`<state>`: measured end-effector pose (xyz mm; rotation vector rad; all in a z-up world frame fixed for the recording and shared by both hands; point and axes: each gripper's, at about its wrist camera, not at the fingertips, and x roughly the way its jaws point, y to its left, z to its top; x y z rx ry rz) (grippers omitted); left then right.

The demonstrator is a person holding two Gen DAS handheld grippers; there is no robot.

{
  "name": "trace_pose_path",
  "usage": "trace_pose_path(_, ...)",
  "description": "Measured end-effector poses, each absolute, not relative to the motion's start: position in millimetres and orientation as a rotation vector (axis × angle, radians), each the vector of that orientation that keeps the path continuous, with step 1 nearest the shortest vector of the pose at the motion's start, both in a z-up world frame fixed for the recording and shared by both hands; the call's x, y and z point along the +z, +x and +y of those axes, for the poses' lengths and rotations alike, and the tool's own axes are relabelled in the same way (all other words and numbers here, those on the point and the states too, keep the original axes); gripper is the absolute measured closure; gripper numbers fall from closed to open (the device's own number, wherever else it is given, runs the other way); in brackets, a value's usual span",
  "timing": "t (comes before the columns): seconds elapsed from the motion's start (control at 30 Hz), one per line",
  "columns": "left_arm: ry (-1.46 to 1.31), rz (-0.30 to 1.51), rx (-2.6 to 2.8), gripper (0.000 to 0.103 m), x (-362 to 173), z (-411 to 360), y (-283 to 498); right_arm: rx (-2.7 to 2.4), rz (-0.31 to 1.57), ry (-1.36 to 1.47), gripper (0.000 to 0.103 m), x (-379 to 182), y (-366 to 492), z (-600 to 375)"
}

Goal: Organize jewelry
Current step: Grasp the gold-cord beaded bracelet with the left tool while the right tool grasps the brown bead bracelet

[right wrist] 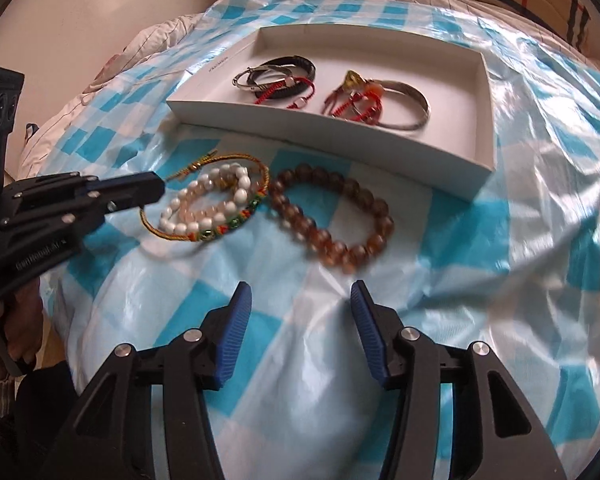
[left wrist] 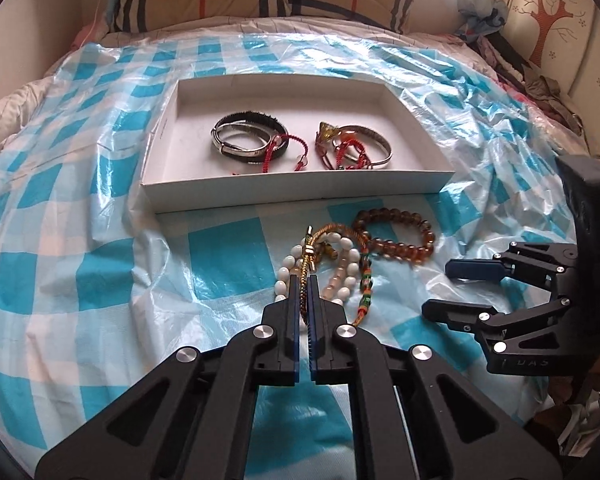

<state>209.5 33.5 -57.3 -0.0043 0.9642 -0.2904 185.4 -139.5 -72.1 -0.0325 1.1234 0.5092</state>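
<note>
My left gripper (left wrist: 303, 280) is shut on a gold woven cord bracelet (left wrist: 320, 236), whose cord runs between the two fingertips. The cord lies tangled with a white bead bracelet (left wrist: 346, 242) and a pale pink one on the checked plastic sheet. A brown amber bead bracelet (left wrist: 420, 254) lies just to their right. In the right wrist view my right gripper (right wrist: 300, 300) stands open and empty, slightly short of the amber bead bracelet (right wrist: 340, 246). There the left gripper (right wrist: 158, 190) pinches the gold cord bracelet (right wrist: 196, 167) from the left, beside the white bead bracelet (right wrist: 204, 222).
Behind the loose bracelets stands a shallow white tray (left wrist: 292, 192), also in the right wrist view (right wrist: 340, 140), holding black and silver bangles (left wrist: 248, 136), a silver bangle and red cords (left wrist: 356, 148). The right gripper (left wrist: 440, 288) shows at the right. Pillows lie behind.
</note>
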Motion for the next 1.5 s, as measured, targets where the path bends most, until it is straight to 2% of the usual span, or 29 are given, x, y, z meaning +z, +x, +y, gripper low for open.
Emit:
trace_pose_path(0.13, -0.007, 0.945, -0.302, 0.1, -44.4, 37.9, 192.6, 0.497, 1.116, -0.029, 0.052, -62.9, 171.5, -149.4)
trace_pose_path(0.27, -0.008, 0.934, -0.297, 0.1, -39.2, 46.0, 178.0, 0.413, 1.04, -0.018, 0.042, -48.5, 176.7, -155.8)
trace_pose_path(0.47, -0.03, 0.99, -0.266, 0.1, -59.9, 73.4, 173.1, 0.298, 0.982, 0.028, 0.04, -55.2, 216.9, -152.7)
trace_pose_path(0.7, -0.041, 0.98, -0.273, 0.1, -64.3, 80.1, 184.0, 0.274, 1.057, -0.056, 0.04, -81.3, 235.6, -140.2)
trace_pose_path(1.07, 0.041, 1.003, -0.255, 0.098, -76.1, 59.0, 184.4, 0.328, 1.119, -0.178, 0.039, -58.7, 175.1, -168.1)
trace_pose_path(1.13, 0.054, 0.992, -0.235, 0.095, -73.6, 58.9, 186.3, 0.317, 1.078, -0.135, 0.039, -49.7, 174.7, -174.8)
trace_pose_path(1.3, 0.116, 0.928, -0.194, 0.062, -64.2, 51.1, 199.0, 0.336, 0.986, -0.041, 0.038, -42.9, 202.0, -163.5)
trace_pose_path(1.43, 0.152, 0.989, -0.231, 0.063, -82.4, 43.7, 202.9, 0.338, 1.081, -0.069, 0.038, -77.1, 219.6, -143.4)
trace_pose_path(1.5, 0.17, 0.979, -0.244, 0.081, -84.1, 44.4, 194.2, 0.345, 1.082, -0.076, 0.038, -80.6, 210.6, -142.3)
